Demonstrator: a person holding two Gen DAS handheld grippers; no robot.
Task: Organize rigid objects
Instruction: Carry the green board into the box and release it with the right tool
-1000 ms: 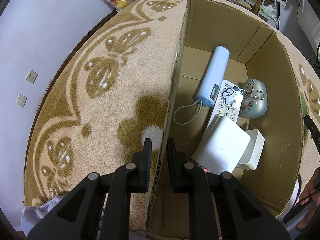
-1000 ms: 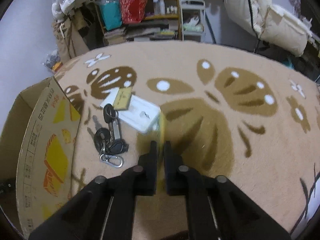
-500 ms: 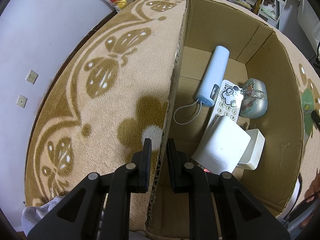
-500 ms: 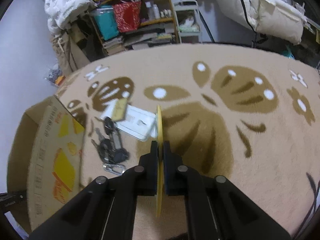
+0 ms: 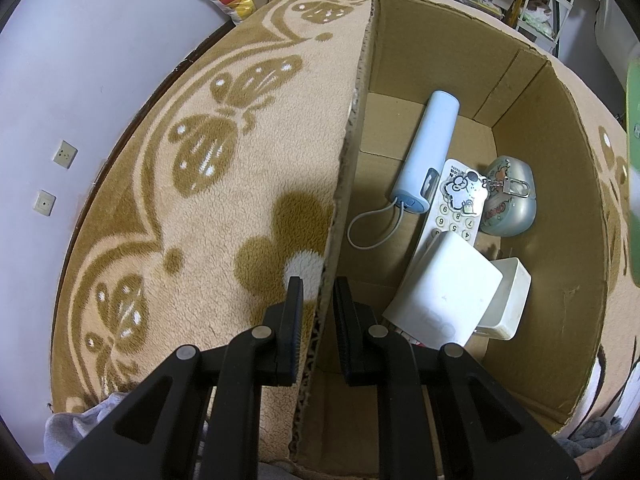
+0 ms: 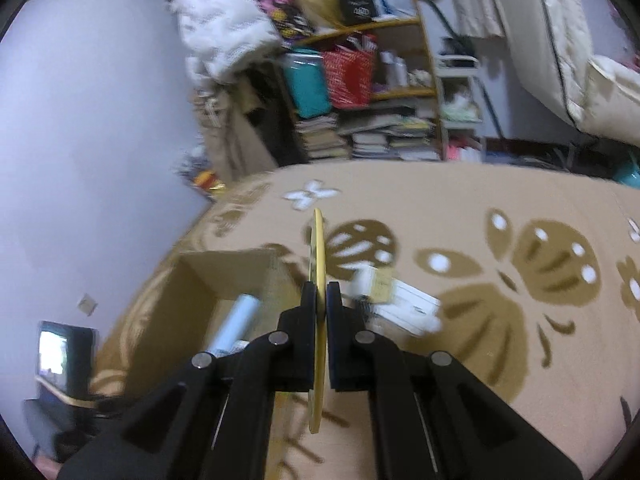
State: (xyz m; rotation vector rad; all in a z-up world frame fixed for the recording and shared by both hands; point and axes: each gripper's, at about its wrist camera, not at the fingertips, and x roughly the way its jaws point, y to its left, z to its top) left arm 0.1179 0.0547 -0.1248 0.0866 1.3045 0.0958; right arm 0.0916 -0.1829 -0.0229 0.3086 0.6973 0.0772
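An open cardboard box (image 5: 560, 200) lies on the patterned carpet. It holds a light blue cylinder (image 5: 434, 148) with a cord, a white keypad remote (image 5: 452, 216), a silvery round tin (image 5: 508, 208) and two white boxes (image 5: 444, 292). My left gripper (image 5: 318, 292) is shut on the box's left wall (image 5: 360, 100). Above the carpet, my right gripper (image 6: 320, 292) is shut on a thin yellow disc (image 6: 319, 248), seen edge-on and upright. The box (image 6: 200, 300) and blue cylinder (image 6: 238, 320) are below it to the left. A blurred green shape (image 5: 634, 160) hangs at the box's right side.
A white flat packet (image 6: 404, 308) lies on the carpet (image 6: 520, 320) right of the disc. Crowded shelves (image 6: 360, 80) and book stacks stand at the carpet's far edge. A purple wall (image 5: 80, 60) with sockets runs along the left. A small screen (image 6: 56, 348) glows at lower left.
My right gripper has lifted the disc off the carpet and swung it left toward the box; the view is blurred by motion. The left gripper has stayed on the box wall.
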